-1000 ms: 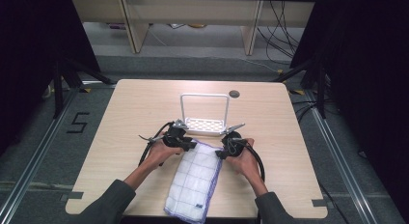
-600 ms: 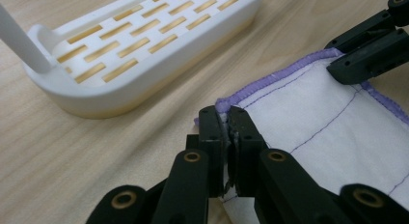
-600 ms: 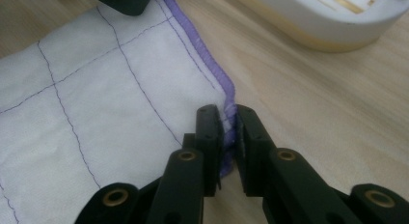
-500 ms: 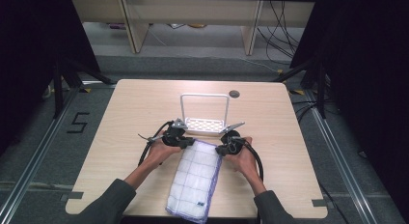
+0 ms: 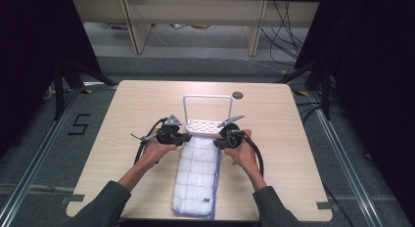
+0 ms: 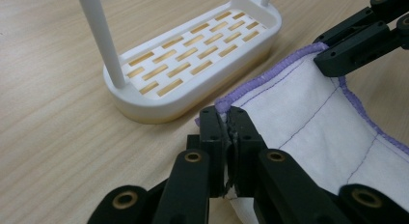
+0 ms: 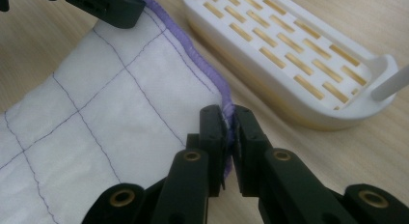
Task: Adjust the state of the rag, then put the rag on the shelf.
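Cloth (image 5: 198,175): white, purple grid stitching and purple hem, lies lengthwise on the table (image 5: 122,109), near end at the person's edge, far end just short of the rack (image 5: 208,124).
Left gripper (image 5: 185,137): jaws clamped on the cloth's far left corner; in the left gripper view the hem is pinched between the tips (image 6: 226,119).
Right gripper (image 5: 219,141): jaws clamped on the far right corner, hem caught between them (image 7: 227,119).
Rack: white slotted base with an upright white hoop handle, standing just beyond both grippers.
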Available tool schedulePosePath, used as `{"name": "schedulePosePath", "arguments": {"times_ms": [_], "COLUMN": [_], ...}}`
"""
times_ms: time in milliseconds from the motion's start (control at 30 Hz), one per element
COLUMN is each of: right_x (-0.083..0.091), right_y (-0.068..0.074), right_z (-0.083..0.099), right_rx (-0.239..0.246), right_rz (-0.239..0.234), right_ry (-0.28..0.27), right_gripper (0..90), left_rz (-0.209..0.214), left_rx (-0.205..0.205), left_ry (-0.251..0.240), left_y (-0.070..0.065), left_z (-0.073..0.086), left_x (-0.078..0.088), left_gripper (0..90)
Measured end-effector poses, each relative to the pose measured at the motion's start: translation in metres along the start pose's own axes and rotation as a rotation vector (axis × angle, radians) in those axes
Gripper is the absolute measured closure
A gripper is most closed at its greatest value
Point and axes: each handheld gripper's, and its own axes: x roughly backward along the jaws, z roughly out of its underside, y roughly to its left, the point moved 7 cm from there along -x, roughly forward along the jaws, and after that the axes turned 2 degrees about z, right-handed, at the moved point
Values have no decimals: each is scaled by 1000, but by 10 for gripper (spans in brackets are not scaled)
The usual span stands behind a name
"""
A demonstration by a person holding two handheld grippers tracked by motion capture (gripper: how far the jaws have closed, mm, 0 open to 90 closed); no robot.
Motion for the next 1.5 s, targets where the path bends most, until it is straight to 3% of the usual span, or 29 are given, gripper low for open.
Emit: {"name": "schedulePosePath", "arguments": {"times_ms": [67, 100, 167, 300, 333, 367, 533, 600, 800, 833, 967, 1067, 1133, 1200, 1300, 1367, 1400, 1467, 1500], "right_x": [2, 3, 7, 17, 18, 21, 32, 37, 50, 53, 58, 62, 64, 67, 67, 71, 72, 77, 79], "right_y": [1, 3, 4, 8, 7, 8, 17, 17, 23, 24, 27, 30, 31, 34, 34, 34, 34, 35, 34], "right_z": [-3, -4, -5, -10, -11, -12, -17, -18, -20, -19, -20, -21, -22, -20, -22, -23, -25, -26, -28], "right_rx": [16, -5, 10, 4, 23, 32, 32, 45, 59, 51, 54, 63, 89, 60, 74, 74, 73, 79, 102], "right_rz": [2, 2, -3, -13, -12, -13, -8, -6, -13, -19, -22, -24, -28, -32, -21, -28, -20, -29, -29], "right_ry": [-17, -27, -25, -50, -66, -69, -109, -101, -160, -143, -160, -163, -176, -158, -187, -167, -196, -188, -202], "right_gripper": [844, 843, 844, 843, 844, 844, 844, 844, 844, 844, 844, 844, 844, 844, 844, 844, 844, 844, 844], "left_rz": [6, 7, 15, 23, 24, 32, 39, 45, 60, 69, 68, 90, 84, 75, 68, 57, 59, 56, 54], "left_rx": [-13, -15, 5, 3, -18, 2, 1, 4, -23, -25, -61, -68, -82, -79, -70, -74, -74, -60, -66], "left_ry": [1, -4, -37, -58, -42, -56, -77, -90, -121, -121, -124, -130, -137, -136, -147, -146, -147, -164, -156], "left_y": [1, 0, -2, -5, -5, -7, -10, -13, -24, -26, -33, -39, -41, -41, -40, -40, -39, -39, -38], "left_z": [-1, -2, -5, -9, -8, -10, -14, -16, -23, -25, -32, -33, -32, -33, -35, -37, -37, -41, -41], "left_x": [5, 7, 10, 20, 23, 23, 34, 39, 54, 57, 66, 68, 69, 71, 75, 77, 78, 81, 84], "left_gripper": [855, 855, 855, 854, 854, 854, 853, 853, 853, 853, 853, 852, 852, 852, 853, 853, 853, 853, 853]}}
